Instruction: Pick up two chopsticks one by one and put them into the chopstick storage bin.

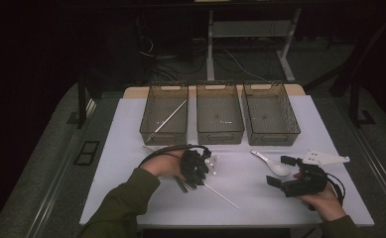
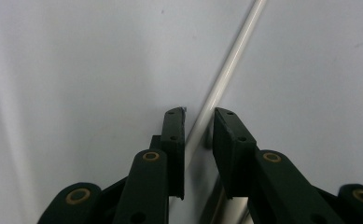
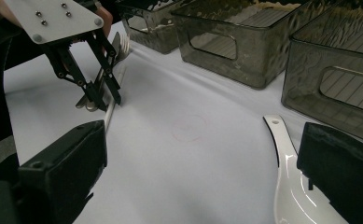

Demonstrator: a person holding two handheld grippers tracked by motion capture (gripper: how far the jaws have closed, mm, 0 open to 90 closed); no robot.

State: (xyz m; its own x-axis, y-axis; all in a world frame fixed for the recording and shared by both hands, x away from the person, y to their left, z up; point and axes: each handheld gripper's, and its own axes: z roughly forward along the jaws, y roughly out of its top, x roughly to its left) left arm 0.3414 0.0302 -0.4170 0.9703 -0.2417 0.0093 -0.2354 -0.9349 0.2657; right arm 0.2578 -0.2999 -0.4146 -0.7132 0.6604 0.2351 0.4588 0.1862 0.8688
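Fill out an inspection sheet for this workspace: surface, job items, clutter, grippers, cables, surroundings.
Surface: white table, flat, a faint red ring marked on it.
Job's things: white chopstick lying on the table between the left jaws; another chopstick in the left bin; middle bin and right bin look empty.
Clutter: white spoon on the table; metal cutlery beside the left gripper.
Grippers: left gripper astride the chopstick, pads not visibly pressing; right gripper open, beside the spoon.
Cables: black cable loops from the left gripper.
Surroundings: dark floor, desk legs and loose wires behind.
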